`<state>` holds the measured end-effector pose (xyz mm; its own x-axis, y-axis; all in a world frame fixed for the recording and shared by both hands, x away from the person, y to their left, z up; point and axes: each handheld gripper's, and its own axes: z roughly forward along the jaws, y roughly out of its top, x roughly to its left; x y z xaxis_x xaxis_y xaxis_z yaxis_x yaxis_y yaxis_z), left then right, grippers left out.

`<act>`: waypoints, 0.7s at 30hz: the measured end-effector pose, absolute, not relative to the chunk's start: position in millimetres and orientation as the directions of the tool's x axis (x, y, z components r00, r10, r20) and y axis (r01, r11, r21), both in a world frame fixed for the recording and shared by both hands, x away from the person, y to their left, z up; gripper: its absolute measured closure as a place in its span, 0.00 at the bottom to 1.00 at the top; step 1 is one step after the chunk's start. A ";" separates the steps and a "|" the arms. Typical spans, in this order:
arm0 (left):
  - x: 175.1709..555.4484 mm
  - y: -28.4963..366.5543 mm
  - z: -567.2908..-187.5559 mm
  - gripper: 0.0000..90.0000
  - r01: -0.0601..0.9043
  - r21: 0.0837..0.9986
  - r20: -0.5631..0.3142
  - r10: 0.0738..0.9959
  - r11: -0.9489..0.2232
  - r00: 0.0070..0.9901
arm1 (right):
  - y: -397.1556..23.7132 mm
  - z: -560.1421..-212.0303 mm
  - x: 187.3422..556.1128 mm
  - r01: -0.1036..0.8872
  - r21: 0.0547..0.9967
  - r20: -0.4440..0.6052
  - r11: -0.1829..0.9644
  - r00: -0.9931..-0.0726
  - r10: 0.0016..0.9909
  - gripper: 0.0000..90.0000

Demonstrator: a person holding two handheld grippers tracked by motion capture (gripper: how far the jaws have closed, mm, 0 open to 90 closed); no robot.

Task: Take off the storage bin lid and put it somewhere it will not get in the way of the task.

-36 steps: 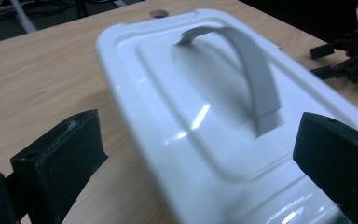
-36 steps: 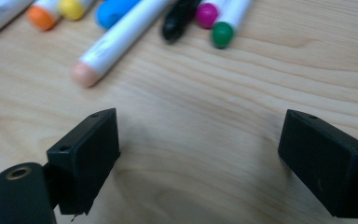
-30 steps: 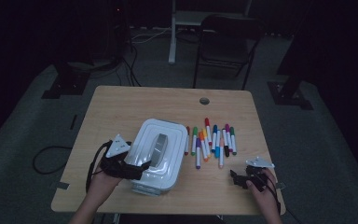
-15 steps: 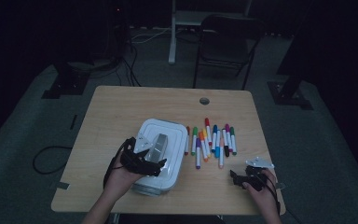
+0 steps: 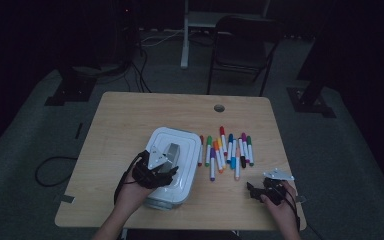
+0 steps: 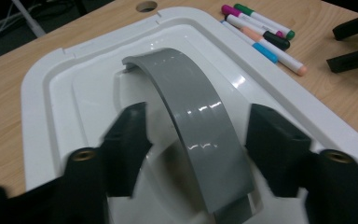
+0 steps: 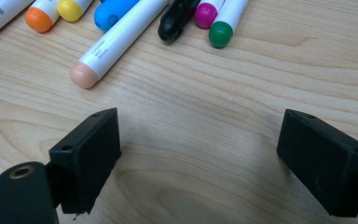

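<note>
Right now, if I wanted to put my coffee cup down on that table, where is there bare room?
The far strip of the table, beyond the white box and around the small round hole, is bare. So is the left side beside the box. The patch right of the box is crowded with markers, and the right gripper sits just in front of them.

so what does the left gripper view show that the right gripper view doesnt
Left gripper view: the white box lid and its grey arched handle, which sits between the open jaws of the left claw, plus the right claw farther off. Right gripper view: the open right claw over bare wood, and the orange and yellow marker caps. Both: the wooden table and the peach-capped marker.
</note>
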<state>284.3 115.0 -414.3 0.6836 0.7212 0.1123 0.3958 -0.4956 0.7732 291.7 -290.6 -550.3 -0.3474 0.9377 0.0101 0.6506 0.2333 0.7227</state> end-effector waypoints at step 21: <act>282.9 120.3 -407.0 0.71 0.438 0.775 -0.007 0.686 -0.457 0.728 | -293.0 -550.2 294.0 0.646 0.725 0.010 0.239 -0.357 0.934 0.16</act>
<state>282.9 120.3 -407.0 0.7280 0.6855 -0.0073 0.4377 -0.4566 0.7745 294.0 -293.0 -550.2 -0.3575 0.9339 0.0102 0.6459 0.2393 0.7250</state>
